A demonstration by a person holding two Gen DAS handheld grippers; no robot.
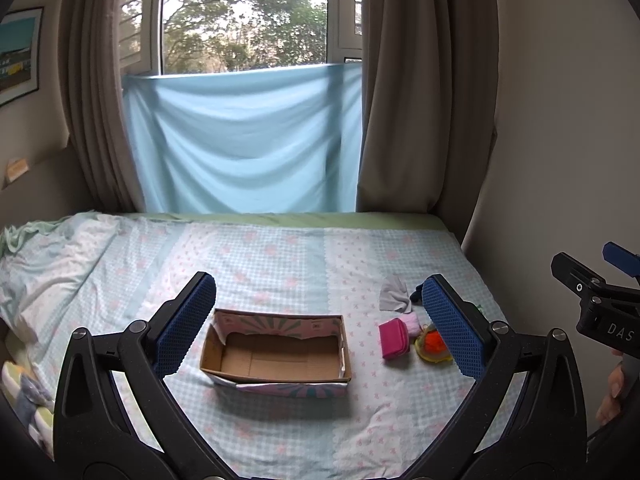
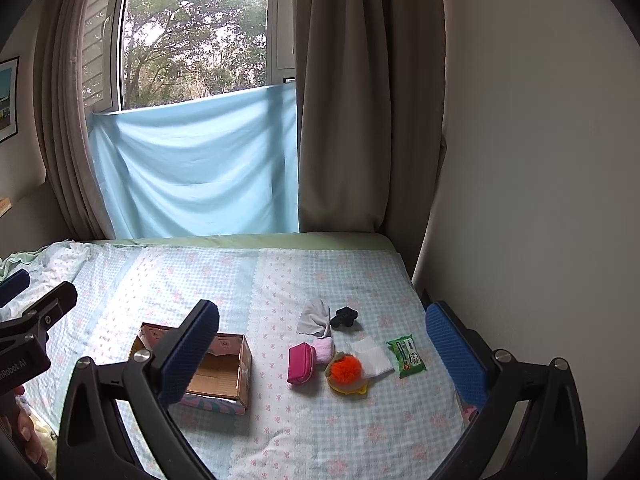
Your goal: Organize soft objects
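An empty cardboard box (image 1: pixel 276 350) (image 2: pixel 218 374) lies on the bed. To its right is a cluster of soft things: a magenta pouch (image 1: pixel 394 338) (image 2: pixel 301 363), a pink fluffy piece (image 2: pixel 323 350), an orange pompom on a yellow toy (image 2: pixel 345 372), a grey cloth (image 2: pixel 316 318), a black item (image 2: pixel 344 317), a white folded cloth (image 2: pixel 372 356) and a green wipes pack (image 2: pixel 407 356). My left gripper (image 1: pixel 320 324) hangs open above the box. My right gripper (image 2: pixel 324 354) is open above the cluster, holding nothing.
The bed (image 1: pixel 280 256) with a checked floral sheet meets a wall on the right (image 2: pixel 520 200). Curtains and a blue cloth (image 1: pixel 244 140) hang at the far end. A crumpled quilt (image 1: pixel 44 264) lies at left. A hand (image 1: pixel 612 396) holds the other gripper.
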